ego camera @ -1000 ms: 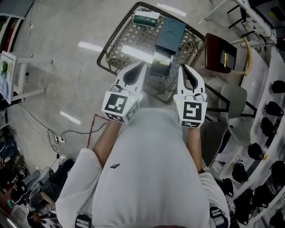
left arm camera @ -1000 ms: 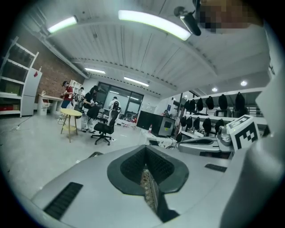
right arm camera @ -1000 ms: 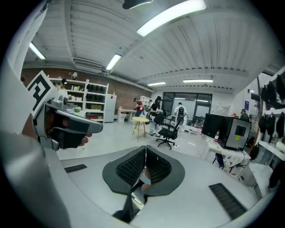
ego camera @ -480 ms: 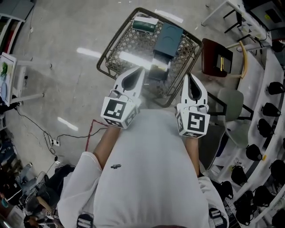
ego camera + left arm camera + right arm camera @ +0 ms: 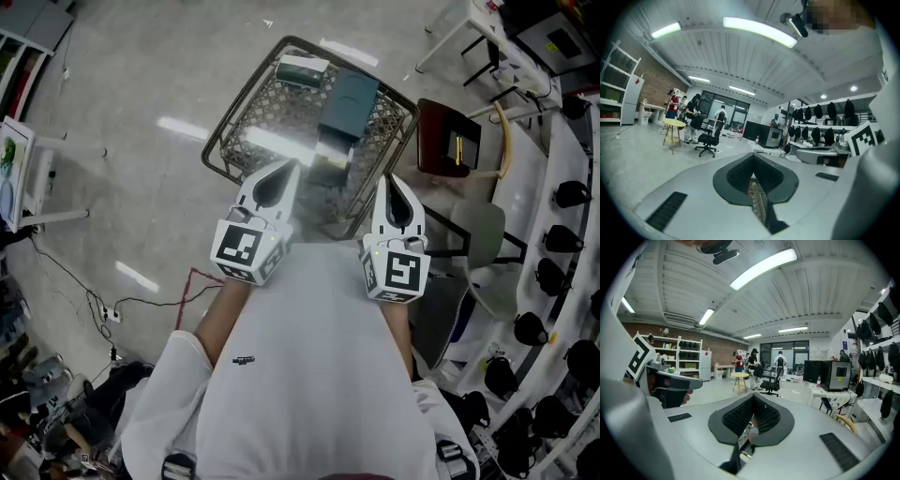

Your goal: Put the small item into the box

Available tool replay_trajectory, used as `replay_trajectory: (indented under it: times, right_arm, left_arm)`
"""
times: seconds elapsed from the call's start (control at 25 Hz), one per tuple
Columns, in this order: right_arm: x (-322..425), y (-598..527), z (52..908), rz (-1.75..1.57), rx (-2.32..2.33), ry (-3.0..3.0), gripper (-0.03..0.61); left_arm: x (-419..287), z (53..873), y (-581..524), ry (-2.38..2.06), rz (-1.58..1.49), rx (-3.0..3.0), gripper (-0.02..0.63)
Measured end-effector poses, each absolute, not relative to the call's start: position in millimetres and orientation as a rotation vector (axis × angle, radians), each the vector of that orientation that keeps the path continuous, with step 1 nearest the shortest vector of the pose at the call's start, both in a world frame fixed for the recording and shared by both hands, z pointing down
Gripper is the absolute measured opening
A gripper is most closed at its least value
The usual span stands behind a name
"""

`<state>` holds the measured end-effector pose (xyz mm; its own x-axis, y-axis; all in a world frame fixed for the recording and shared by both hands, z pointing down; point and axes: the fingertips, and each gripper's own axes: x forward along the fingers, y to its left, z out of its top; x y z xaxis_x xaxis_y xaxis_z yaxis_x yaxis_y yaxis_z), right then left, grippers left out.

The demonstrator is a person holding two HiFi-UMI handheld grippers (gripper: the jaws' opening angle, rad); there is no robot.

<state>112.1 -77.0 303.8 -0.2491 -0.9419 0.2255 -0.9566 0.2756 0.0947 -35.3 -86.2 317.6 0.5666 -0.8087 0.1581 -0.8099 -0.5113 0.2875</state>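
Note:
In the head view a dark-rimmed woven table (image 5: pixel 239 112) stands on the floor ahead of me. On it lie a dark teal box (image 5: pixel 347 98) and, at the far edge, a small green and white item (image 5: pixel 300 67). My left gripper (image 5: pixel 286 169) and right gripper (image 5: pixel 386 183) are held side by side in front of my body, short of the table's near edge. Both are shut with nothing between the jaws. The left gripper view (image 5: pixel 752 157) and the right gripper view (image 5: pixel 753 399) look level across the room; neither shows the box or the item.
A dark red chair (image 5: pixel 455 141) and a grey chair (image 5: pixel 483 225) stand right of the table. Cables (image 5: pixel 141 281) run over the floor at the left. Black objects line a rack (image 5: pixel 572 197) at the right. Far off are people, a yellow round table (image 5: pixel 674 123) and a black office chair (image 5: pixel 769 385).
The table has slid upward in the head view. Both grippers have dropped slightly toward my body, the right one drifting left. Both stay shut.

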Motion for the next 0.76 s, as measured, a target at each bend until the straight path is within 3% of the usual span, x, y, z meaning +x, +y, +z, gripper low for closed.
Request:
replay_trajectory:
  times: [0.76]
  right_arm:
    - [104.2,-79.3,308.6,0.115,1.748,-2.330,-0.002]
  left_arm:
    - [-37.6,323.6,-86.2,-1.295,0.022,2.477,0.002]
